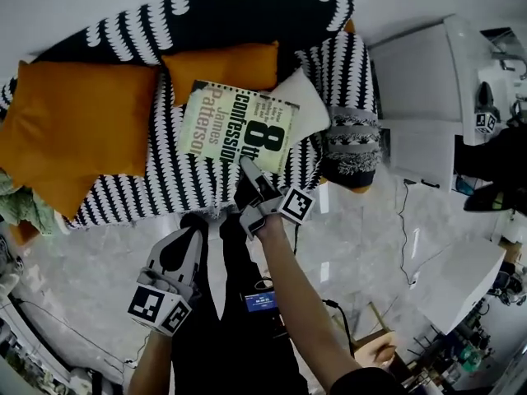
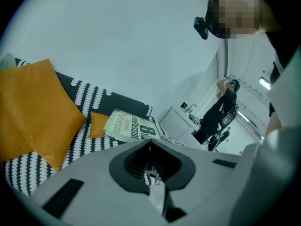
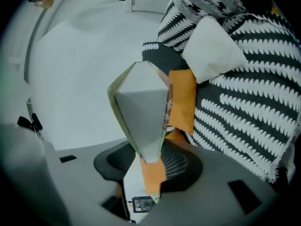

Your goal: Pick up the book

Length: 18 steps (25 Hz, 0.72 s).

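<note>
Head view: your right gripper (image 1: 246,166) pinches the book (image 1: 239,126) by its lower edge, length lying crosswise; left gripper (image 1: 196,225), jaws together, sits farther off.

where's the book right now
Head view centre: the book is held at its near edge by the right gripper, over the sofa, by the small orange cushion and the white cushion.

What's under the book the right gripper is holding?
Under the book, the black-and-white sofa shows, with a small orange cushion and a white cushion poking out past its far edge. The patch directly beneath the cover is hidden.
</note>
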Each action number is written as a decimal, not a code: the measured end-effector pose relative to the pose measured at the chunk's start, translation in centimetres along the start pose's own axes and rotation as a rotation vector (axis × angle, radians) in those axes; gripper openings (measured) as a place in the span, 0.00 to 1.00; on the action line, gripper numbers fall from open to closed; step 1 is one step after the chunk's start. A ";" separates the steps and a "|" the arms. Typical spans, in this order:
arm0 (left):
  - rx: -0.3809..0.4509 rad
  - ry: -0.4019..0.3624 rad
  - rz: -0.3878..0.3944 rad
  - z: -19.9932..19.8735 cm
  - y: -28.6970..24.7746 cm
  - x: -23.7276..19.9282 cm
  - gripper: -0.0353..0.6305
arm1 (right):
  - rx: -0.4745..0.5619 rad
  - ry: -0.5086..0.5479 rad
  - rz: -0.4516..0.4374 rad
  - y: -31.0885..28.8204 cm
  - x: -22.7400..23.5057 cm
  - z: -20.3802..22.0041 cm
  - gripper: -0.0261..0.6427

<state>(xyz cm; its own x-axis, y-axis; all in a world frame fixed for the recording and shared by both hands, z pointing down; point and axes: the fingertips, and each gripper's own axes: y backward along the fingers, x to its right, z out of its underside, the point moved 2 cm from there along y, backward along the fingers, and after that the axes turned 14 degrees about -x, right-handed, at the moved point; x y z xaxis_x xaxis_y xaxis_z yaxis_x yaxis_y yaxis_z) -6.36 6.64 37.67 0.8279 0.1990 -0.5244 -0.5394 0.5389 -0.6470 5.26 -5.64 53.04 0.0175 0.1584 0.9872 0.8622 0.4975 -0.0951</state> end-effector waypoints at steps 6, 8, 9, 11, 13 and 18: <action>0.089 -0.032 0.049 2.3 -2.6 -3.0 0.07 | -0.024 0.109 -0.023 0.2 0.3 -0.6 0.31; 0.117 -0.041 0.071 3.6 -3.4 -4.5 0.07 | -0.026 0.143 -0.022 0.1 1.1 -0.4 0.31; 0.131 -0.043 0.081 4.0 -3.7 -5.1 0.07 | -0.028 0.162 -0.023 0.0 1.2 -0.5 0.31; 0.158 -0.059 0.102 4.6 -4.6 -5.9 0.07 | -0.034 0.203 -0.023 0.0 1.2 -0.7 0.31; 0.179 -0.081 0.122 4.9 -5.6 -6.6 0.07 | -0.042 0.230 -0.020 0.0 1.6 -0.8 0.31; 0.253 -0.124 0.164 3.5 -8.7 -8.2 0.07 | -0.081 0.277 -0.030 -0.2 3.2 -2.2 0.31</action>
<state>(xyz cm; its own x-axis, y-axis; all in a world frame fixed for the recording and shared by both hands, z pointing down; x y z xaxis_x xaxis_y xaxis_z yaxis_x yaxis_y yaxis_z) -7.89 3.16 49.56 0.7540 0.3899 -0.5287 -0.6246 0.6747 -0.3932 6.23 -7.07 56.53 0.1188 -0.0997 0.9879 0.9019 0.4270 -0.0654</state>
